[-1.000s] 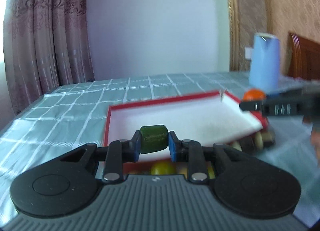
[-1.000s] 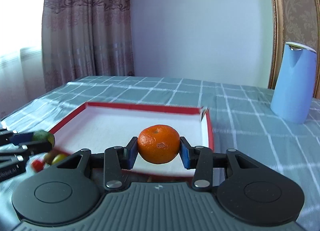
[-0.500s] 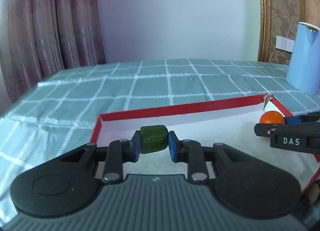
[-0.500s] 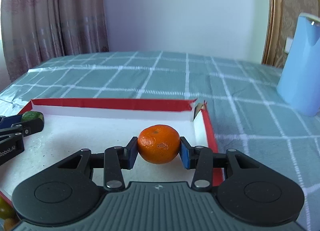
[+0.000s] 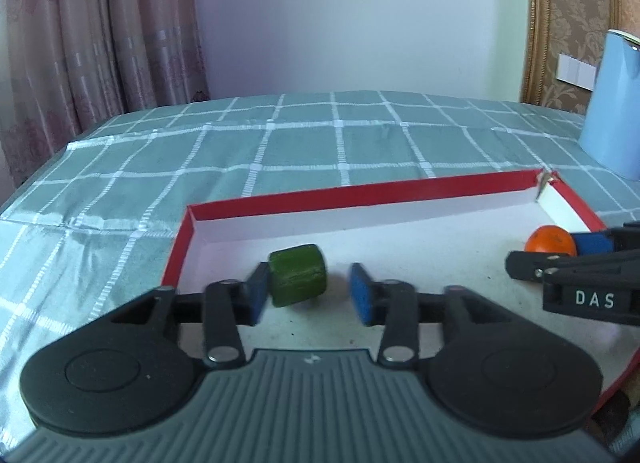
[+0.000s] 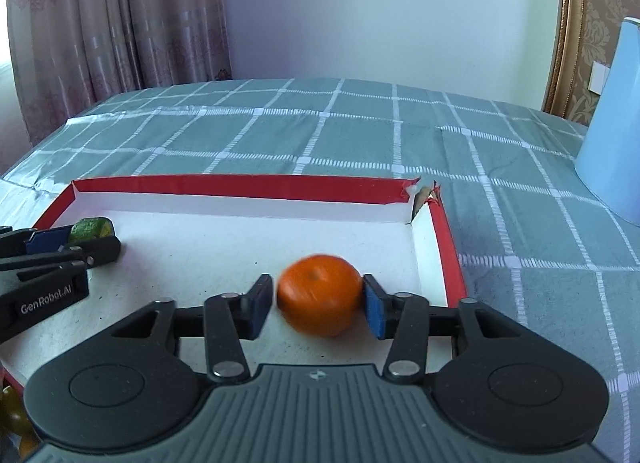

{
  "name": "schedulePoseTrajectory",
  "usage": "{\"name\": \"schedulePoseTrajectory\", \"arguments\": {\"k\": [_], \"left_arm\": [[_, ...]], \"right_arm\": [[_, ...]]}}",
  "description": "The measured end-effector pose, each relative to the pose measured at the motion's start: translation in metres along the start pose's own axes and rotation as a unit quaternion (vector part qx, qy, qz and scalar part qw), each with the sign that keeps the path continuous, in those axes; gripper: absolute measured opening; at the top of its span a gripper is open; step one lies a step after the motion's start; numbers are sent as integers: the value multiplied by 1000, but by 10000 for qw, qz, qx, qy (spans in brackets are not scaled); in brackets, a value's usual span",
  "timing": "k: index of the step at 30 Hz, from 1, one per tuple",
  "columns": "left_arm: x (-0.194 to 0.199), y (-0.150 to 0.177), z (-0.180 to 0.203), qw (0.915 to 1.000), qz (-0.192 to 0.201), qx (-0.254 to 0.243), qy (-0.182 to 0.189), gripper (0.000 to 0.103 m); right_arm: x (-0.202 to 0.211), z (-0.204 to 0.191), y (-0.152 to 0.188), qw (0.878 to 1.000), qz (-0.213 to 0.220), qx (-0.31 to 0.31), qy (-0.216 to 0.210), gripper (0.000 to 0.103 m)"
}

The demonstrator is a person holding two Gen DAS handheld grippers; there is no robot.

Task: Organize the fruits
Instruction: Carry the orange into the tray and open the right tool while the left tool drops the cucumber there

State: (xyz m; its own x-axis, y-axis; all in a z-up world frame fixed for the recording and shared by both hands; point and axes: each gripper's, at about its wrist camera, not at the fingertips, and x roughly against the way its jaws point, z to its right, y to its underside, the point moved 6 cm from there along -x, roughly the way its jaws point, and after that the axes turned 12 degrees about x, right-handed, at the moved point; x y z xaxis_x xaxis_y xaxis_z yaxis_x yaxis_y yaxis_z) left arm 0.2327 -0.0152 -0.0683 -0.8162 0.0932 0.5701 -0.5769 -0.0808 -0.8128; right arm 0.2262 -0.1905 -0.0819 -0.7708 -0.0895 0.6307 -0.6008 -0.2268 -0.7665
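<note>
Both grippers are releasing into the red tray (image 5: pixel 280 199): left gripper (image 5: pixel 308 289) jaws opening, green fruit (image 5: pixel 298 274) lying loose between them against the left finger; right gripper (image 6: pixel 316 305) jaws parting, orange (image 6: pixel 320 295) dropping between them, so the person is best withdrawing straight back, avoiding nudges.

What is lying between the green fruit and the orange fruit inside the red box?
Nothing: between the green fruit and the orange fruit only bare white floor of the red box shows, in the left wrist view.

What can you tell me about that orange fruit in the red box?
The orange fruit is a small, round, glossy mandarin, slightly blurred. It sits on the white floor of the red-rimmed box, near its right wall. The right tongs have just been opening: one blue pad looks to touch it, the other stands clear.
</note>
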Motion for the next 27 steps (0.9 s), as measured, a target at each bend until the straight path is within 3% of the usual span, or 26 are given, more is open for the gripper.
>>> {"name": "schedulePoseTrajectory", "arguments": {"k": [3, 11, 19, 23, 27], "left_arm": [[12, -1, 2, 9993, 375, -56, -57, 85], [43, -1, -3, 9936, 1109, -112, -185, 92], [92, 0, -37, 9784, 1954, 500, -450, 101], [114, 14, -60, 9775, 1905, 812, -407, 103], [136, 25, -79, 9771, 1715, 1262, 14, 103]], "right_arm": [[5, -1, -2, 9999, 146, 16, 10, 67], [28, 5, 4, 9985, 515, -198, -14, 73], [75, 19, 27, 9940, 957, -525, -22, 73], [106, 26, 63, 9914, 1106, -690, -109, 73], [128, 34, 96, 9908, 1095, -798, -5, 73]]}}
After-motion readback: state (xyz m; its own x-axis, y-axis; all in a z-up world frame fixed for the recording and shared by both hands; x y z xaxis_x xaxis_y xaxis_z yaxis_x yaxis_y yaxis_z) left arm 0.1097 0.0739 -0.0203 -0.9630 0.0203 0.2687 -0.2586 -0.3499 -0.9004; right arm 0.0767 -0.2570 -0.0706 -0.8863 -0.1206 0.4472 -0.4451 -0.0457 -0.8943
